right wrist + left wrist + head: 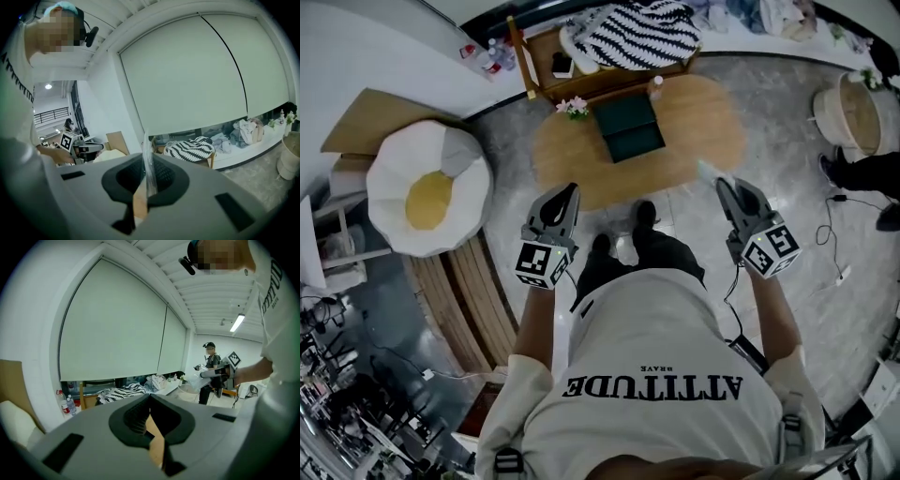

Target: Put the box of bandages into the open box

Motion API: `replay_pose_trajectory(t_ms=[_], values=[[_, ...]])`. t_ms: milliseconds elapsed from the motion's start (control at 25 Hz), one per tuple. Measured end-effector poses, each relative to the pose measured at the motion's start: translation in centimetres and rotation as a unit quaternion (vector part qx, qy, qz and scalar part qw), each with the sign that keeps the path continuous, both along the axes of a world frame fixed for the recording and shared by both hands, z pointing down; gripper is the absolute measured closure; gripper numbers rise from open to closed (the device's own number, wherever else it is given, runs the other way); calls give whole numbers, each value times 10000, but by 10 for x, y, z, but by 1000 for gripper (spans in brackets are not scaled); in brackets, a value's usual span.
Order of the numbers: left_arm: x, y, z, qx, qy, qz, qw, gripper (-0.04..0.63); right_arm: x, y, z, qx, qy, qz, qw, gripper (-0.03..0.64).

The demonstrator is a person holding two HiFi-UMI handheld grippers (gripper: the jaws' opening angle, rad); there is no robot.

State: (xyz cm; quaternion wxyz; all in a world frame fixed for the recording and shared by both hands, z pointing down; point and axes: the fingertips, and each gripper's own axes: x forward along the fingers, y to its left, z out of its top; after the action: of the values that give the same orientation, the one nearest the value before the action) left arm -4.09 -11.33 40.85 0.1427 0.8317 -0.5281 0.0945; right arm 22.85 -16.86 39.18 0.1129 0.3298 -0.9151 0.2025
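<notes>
A dark green open box (628,131) lies on the oval wooden table (703,141) in front of me. My right gripper (722,185) hovers at the table's near right edge, shut on a thin pale pack (706,171). In the right gripper view that pack (148,164) stands edge-on between the closed jaws of the right gripper (146,157). My left gripper (572,190) hangs at the table's near left edge, its fingers together and holding nothing. The left gripper view shows the left gripper (150,397) with its jaw tips meeting, and across from it the right gripper (206,374).
A fried-egg cushion (427,192) and a slatted wooden bench (473,291) are at my left. A striped blanket (642,33) lies behind the table, where a small flower (575,108) and a bottle (656,89) stand. A round basket (853,112) and floor cables (839,244) are at the right.
</notes>
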Motion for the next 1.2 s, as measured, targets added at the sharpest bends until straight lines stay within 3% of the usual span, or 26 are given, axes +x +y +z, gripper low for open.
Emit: replay_pose_trajectory(t_ms=[640,1200], values=[[25,-36,48,-381,25,-515,9979,574,-4,-63,81,-828,-194,-597,9946,588],[-1,-61,96,-714,72,-518,9961,574,-49,-82,127,-1302,-1,-849,9878,588]])
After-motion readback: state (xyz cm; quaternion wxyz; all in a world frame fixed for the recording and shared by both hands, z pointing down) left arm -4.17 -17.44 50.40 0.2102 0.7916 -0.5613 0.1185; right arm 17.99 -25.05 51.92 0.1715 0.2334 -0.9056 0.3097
